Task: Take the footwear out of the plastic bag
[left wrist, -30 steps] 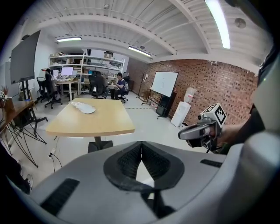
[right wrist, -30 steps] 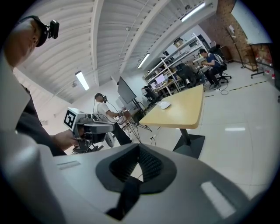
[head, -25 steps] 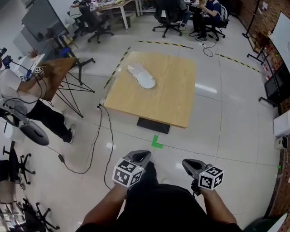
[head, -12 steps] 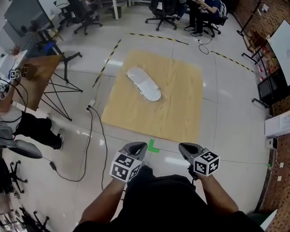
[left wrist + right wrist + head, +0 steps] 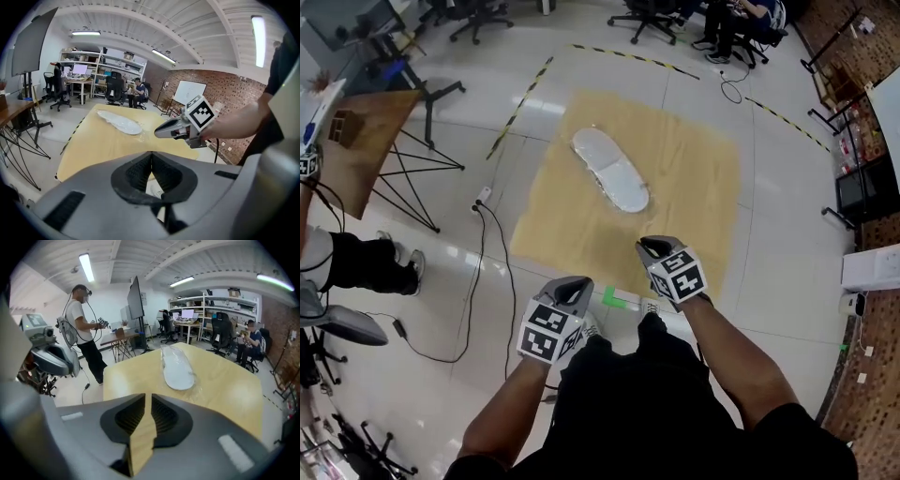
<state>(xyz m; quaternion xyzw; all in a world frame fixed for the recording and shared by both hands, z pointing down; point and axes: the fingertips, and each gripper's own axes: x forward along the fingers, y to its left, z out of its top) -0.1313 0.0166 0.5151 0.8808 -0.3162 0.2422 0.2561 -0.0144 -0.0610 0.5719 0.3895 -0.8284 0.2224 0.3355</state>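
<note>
A white flat piece of footwear in a clear plastic bag (image 5: 611,171) lies on the far half of the low wooden table (image 5: 684,220). It also shows in the left gripper view as the bag (image 5: 119,123) and in the right gripper view as the bag (image 5: 177,369). My right gripper (image 5: 652,248) hovers over the table's near edge, well short of the bag. Its jaws are opening, a narrow gap shows, and nothing is between them (image 5: 149,401). My left gripper (image 5: 572,286) hangs lower, off the table's near side, shut and empty (image 5: 150,155).
A person (image 5: 82,329) stands left of the table beside a small wooden side table (image 5: 356,141). A black cable (image 5: 478,272) trails on the floor at the left. Green tape (image 5: 619,298) marks the floor by the table's near edge. Office chairs and seated people are far behind.
The table has come nearer in the head view. My right gripper has risen forward over the table's near edge. My left gripper has stayed low.
</note>
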